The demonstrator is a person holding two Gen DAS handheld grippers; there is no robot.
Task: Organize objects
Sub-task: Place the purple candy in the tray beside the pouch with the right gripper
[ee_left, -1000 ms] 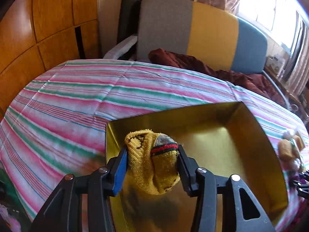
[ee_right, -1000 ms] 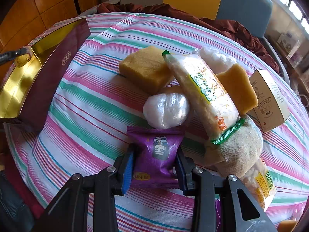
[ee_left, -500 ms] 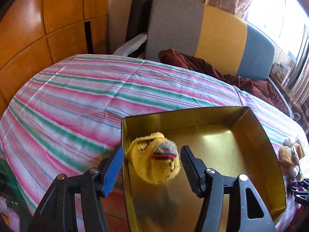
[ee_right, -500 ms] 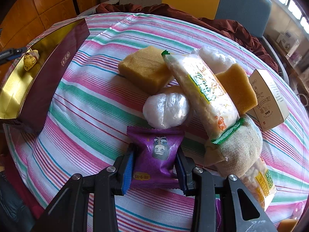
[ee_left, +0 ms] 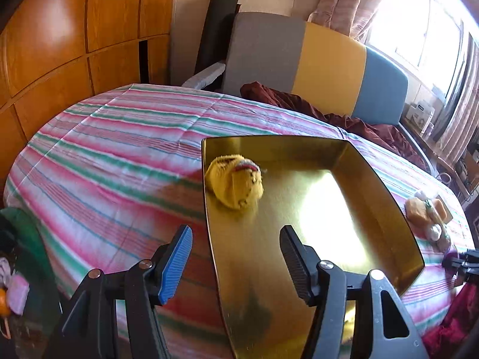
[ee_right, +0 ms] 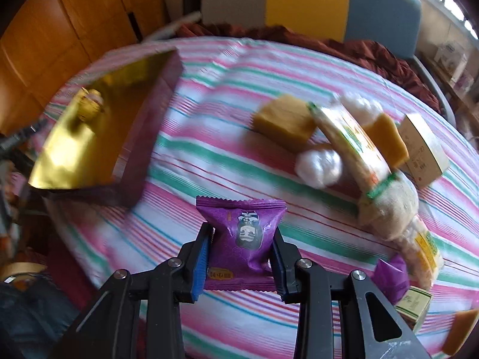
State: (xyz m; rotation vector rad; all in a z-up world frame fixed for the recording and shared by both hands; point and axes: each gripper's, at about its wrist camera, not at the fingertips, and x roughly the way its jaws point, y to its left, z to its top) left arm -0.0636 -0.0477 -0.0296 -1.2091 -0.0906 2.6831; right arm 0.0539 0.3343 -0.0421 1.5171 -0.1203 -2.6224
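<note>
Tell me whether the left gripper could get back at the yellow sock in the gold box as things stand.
Probably yes. The left gripper is open and empty, the yellow sock lies alone in the open gold box, just ahead of the fingers, with nothing between them.

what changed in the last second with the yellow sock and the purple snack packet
The left gripper opened and let go of the yellow sock, which now lies in the gold box, and backed away. The right gripper, shut on the purple packet, lifted it off the striped cloth. The snack pile stayed put.
</note>
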